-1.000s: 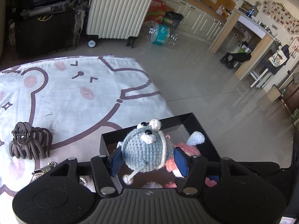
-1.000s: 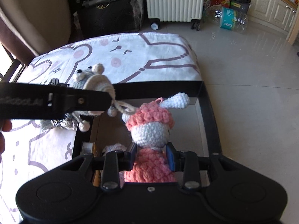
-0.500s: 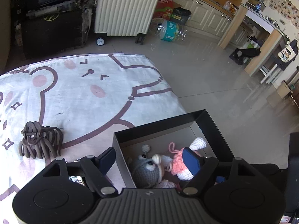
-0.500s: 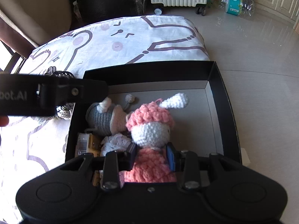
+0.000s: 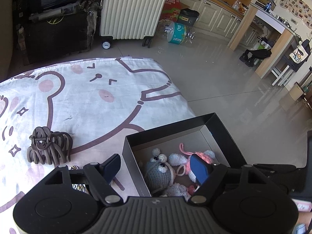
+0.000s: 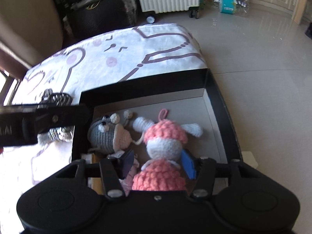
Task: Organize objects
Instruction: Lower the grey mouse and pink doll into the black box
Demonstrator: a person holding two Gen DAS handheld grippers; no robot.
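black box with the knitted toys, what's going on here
A person with a handheld gripper in each hand is tidying small things into the black cardboard box on the bear-print cloth. The grey crocheted mouse toy lies inside the box, and the left gripper above it has its jaws open. The right gripper has its jaws apart around the pink and white crocheted bunny toy, which sits in the box. A brown claw hair clip lies on the cloth outside.
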